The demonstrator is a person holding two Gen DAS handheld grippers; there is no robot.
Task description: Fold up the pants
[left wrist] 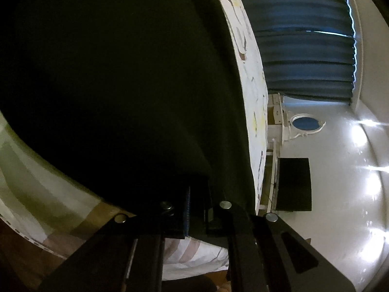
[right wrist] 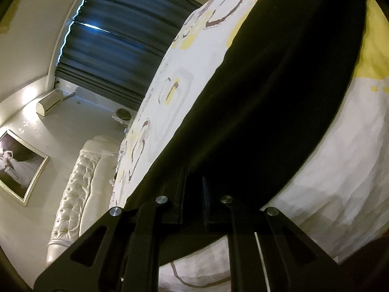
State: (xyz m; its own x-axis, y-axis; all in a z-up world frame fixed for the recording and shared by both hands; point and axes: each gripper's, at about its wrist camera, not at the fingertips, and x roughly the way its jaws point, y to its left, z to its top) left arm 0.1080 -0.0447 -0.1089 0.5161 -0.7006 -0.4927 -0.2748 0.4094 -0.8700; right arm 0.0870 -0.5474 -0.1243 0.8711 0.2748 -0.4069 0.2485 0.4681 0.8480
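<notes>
Black pants (left wrist: pixel 121 73) lie spread on a bed with a white, yellow and brown patterned sheet (left wrist: pixel 252 97). My left gripper (left wrist: pixel 198 202) is at the near edge of the pants, its jaws closed together with the dark cloth pinched between them. In the right wrist view the pants (right wrist: pixel 279 85) stretch away as a long dark band across the sheet (right wrist: pixel 194 73). My right gripper (right wrist: pixel 194 194) is shut on their near edge, and the cloth hides the fingertips.
A dark blue curtain (right wrist: pixel 109 48) covers the window. A tufted cream headboard (right wrist: pixel 77 189), a framed picture (right wrist: pixel 17 165) and a wall air conditioner (right wrist: pixel 48 102) show on the right wrist's left. A dark screen (left wrist: pixel 294 185) and an oval mirror (left wrist: pixel 305 123) stand by the bed.
</notes>
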